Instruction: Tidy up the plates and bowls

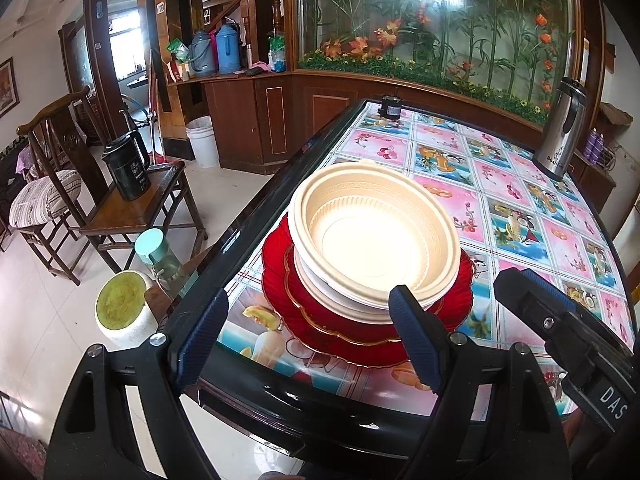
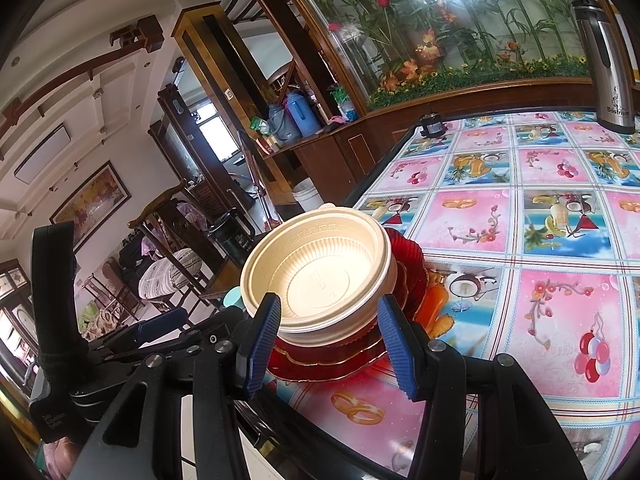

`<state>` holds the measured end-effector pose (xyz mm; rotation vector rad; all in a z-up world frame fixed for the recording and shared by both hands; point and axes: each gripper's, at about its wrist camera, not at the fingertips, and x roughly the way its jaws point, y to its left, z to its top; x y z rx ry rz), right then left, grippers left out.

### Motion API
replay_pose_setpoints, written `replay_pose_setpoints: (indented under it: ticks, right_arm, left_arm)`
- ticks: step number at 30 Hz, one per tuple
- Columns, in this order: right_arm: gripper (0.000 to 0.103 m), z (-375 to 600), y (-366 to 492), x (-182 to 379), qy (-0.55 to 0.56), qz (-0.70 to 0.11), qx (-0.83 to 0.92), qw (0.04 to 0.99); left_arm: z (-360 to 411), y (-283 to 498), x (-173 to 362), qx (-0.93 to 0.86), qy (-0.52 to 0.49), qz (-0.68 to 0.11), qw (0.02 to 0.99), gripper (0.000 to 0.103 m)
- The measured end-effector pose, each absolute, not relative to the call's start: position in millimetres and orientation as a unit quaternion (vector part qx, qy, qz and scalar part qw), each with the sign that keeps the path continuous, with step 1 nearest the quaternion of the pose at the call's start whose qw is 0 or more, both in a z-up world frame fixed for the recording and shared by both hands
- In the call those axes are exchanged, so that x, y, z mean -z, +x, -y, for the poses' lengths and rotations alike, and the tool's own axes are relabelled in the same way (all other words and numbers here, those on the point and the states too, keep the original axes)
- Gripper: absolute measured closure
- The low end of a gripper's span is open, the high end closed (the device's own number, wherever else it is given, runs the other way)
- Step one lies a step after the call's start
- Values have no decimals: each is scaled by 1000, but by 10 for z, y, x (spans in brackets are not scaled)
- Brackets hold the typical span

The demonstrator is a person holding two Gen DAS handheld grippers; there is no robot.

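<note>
A cream bowl point(image 1: 372, 236) sits on top of a stack: a white bowl point(image 1: 320, 280) under it, then red scalloped plates point(image 1: 360, 332) with gold rims, on the table's near left corner. My left gripper point(image 1: 308, 344) is open and empty, its fingers in front of the stack, not touching it. My right gripper point(image 2: 328, 344) is open, its fingers on either side of the stack's near edge below the cream bowl point(image 2: 320, 272), above the red plates point(image 2: 332, 360). The right gripper's body point(image 1: 560, 332) shows at the right of the left wrist view.
The table has a colourful patterned cloth point(image 1: 520, 216) and a black edge point(image 1: 256, 216). A steel thermos point(image 1: 560, 136) stands at the far right, a small black object point(image 1: 390, 106) at the far edge. Left of the table are a wooden stool with a dark jug point(image 1: 126, 168), a teal-capped bottle point(image 1: 160, 256) and a chair point(image 1: 48, 196).
</note>
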<state>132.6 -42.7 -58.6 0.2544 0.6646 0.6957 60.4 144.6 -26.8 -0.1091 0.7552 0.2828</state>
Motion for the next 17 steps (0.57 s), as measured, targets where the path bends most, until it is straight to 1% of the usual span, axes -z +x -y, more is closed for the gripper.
replay_pose_setpoints:
  ticks: [17]
  right_arm:
    - [50, 317, 1331, 561, 117, -313, -338, 880]
  left_arm:
    - [-1508, 576, 181, -130, -55, -345, 928, 20]
